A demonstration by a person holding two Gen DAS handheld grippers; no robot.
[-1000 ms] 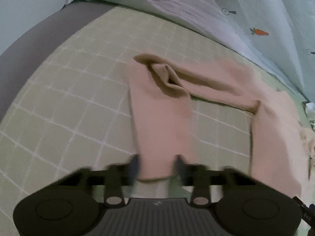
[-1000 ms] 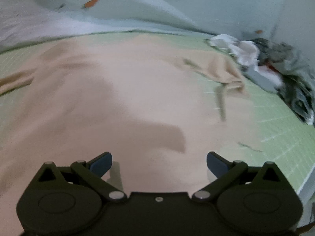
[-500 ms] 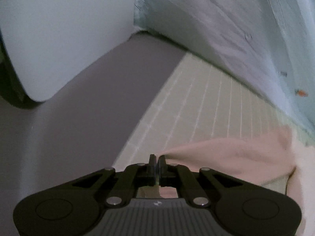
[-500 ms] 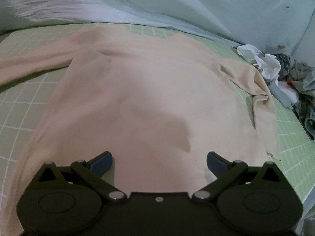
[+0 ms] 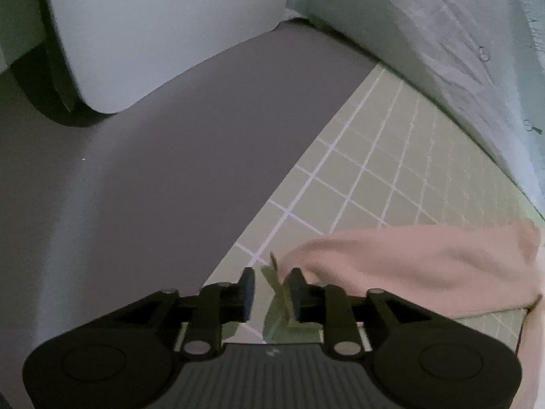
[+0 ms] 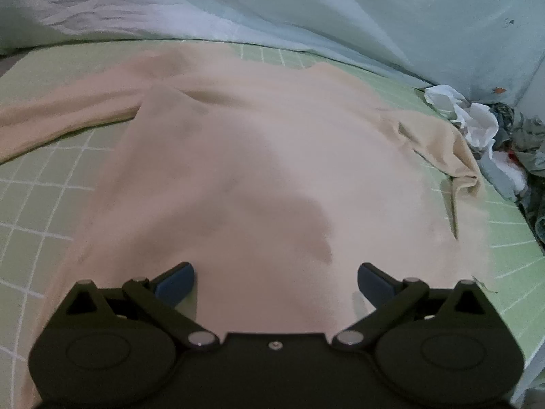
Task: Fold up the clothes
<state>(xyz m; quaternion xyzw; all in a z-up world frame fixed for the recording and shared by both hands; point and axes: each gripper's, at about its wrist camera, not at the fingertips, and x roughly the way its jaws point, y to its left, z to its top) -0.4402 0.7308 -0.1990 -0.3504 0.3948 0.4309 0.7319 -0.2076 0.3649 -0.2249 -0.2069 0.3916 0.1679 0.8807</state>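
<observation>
A pale pink long-sleeved top lies spread flat on the green checked sheet. Its left sleeve stretches out to the left; the right sleeve is folded in a crumpled bend. My right gripper is open and empty, hovering over the lower part of the top. In the left wrist view the sleeve end lies just right of my left gripper, whose jaws stand slightly apart with a raised pinch of green sheet between them, at the sheet's edge.
A pale blue quilt with carrot prints is bunched along the far side. A pile of white and dark clothes lies at the right edge. Left of the sheet is bare grey mattress and a white wall.
My left gripper drew the sleeve out to the left edge of the sheet while shut on it, then opened slightly and let it go. My right gripper stayed open over the top.
</observation>
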